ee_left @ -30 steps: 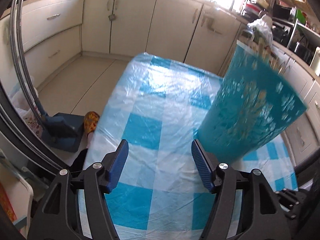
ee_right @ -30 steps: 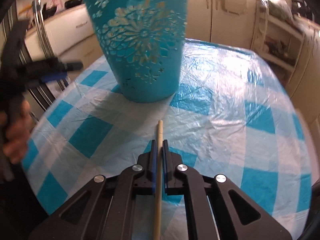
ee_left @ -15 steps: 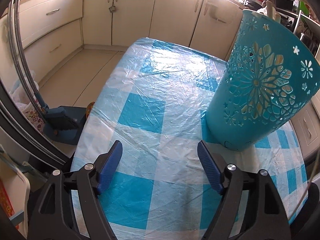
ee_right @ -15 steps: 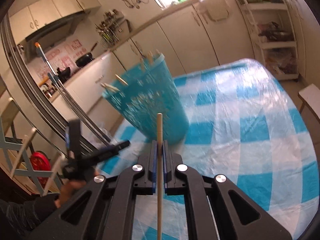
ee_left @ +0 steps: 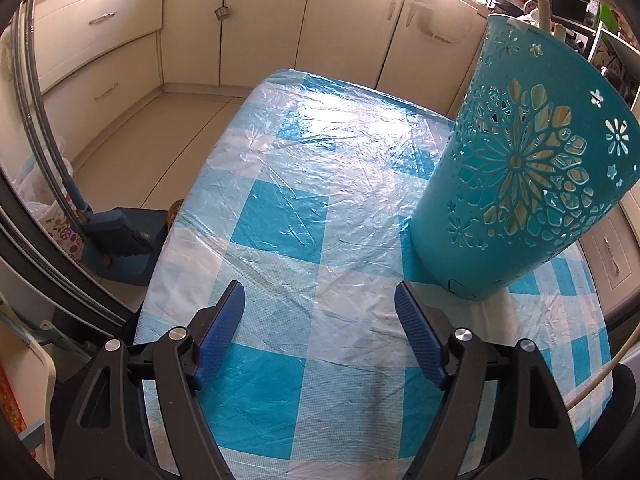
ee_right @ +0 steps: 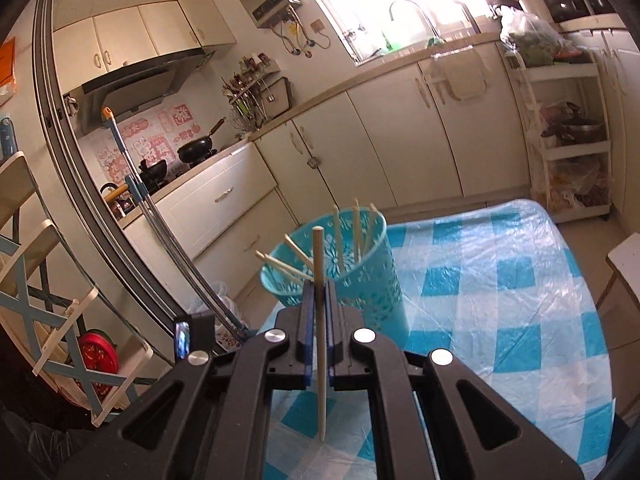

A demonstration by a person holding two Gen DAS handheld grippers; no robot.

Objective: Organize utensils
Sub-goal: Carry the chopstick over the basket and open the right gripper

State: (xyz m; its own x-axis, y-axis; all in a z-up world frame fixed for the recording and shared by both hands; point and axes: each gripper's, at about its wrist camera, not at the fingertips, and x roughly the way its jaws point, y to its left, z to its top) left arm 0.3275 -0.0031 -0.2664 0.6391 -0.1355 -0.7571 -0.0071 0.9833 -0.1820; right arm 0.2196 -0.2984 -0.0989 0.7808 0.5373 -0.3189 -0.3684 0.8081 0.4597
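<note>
The right gripper is clamping a single pale chopstick w/ its jaws fully closed on it; the stick is running upright btwn the blue pads, its blunt top poking above the fingertips and its thin end hanging below, over the checked tablecloth. Just beyond the tips the teal cut-out holder is standing on the cloth near the table's left edge, w/ approx six more chopsticks leaning out of it at different angles. The right gripper is pointing only slightly downward, looking across the rim of the holder toward the kitchen cabinets. The left gripper is gaping wide w/ nothing btwn its blue pads, angled steeply down at the tablecloth; the holder is sitting off to the right of its right finger, apart from it. The left view is showing the holder's flower cut-outs close up and a dustpan and brush on the floor, but not the gripped chopstick. The right view alone is showing the stove w/ a black pan, the sink window and a white shelf rack.
</note>
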